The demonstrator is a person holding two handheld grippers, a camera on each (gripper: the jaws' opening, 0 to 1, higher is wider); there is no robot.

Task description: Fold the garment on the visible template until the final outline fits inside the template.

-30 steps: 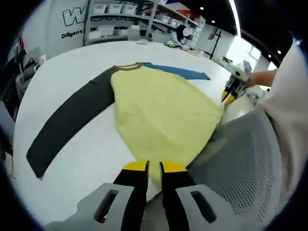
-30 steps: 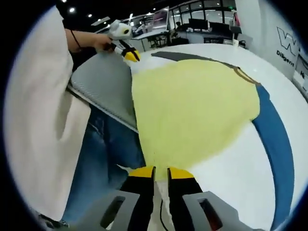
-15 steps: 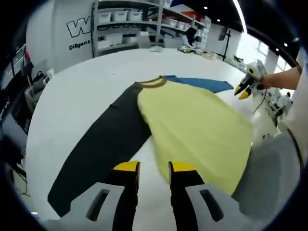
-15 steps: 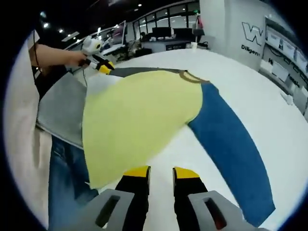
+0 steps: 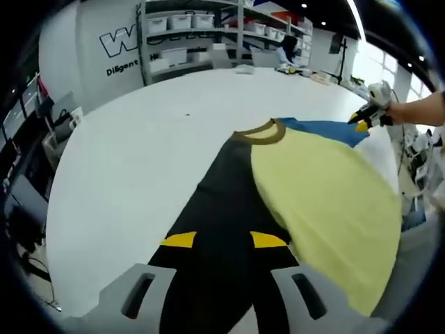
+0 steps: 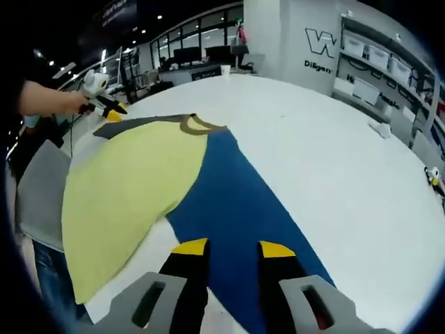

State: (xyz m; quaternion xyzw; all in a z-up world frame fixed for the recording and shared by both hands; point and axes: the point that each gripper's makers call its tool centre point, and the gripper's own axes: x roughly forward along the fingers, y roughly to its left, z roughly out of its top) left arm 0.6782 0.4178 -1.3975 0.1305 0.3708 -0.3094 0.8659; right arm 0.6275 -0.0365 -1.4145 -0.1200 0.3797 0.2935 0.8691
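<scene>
A long-sleeved shirt lies flat on the white table [image 5: 132, 153]. It has a yellow body [image 5: 327, 202], a brown collar [image 5: 261, 132], a dark grey sleeve [image 5: 222, 209] and a blue sleeve [image 5: 323, 130]. My left gripper [image 5: 224, 240] is open, its jaws wide apart just above the dark sleeve. My right gripper [image 6: 233, 248] is open over the blue sleeve [image 6: 236, 202], beside the yellow body [image 6: 132, 181]. Each gripper appears small in the other's view, held in a hand: the right one [image 5: 368, 115] by the blue sleeve, the left one [image 6: 104, 104] by the dark sleeve [image 6: 128, 125].
A grey mesh panel [image 6: 38, 202] stands at the table's near edge under the shirt's hem, also in the left gripper view [image 5: 417, 264]. The person's jeans [image 6: 52, 278] are below it. A small white item [image 6: 381, 129] lies far right. Shelves with bins [image 5: 181, 42] line the back wall.
Both grippers stood nearly shut at the yellow hem; they have swung outward and opened, the left over the dark sleeve and the right over the blue sleeve. The shirt lies where it was.
</scene>
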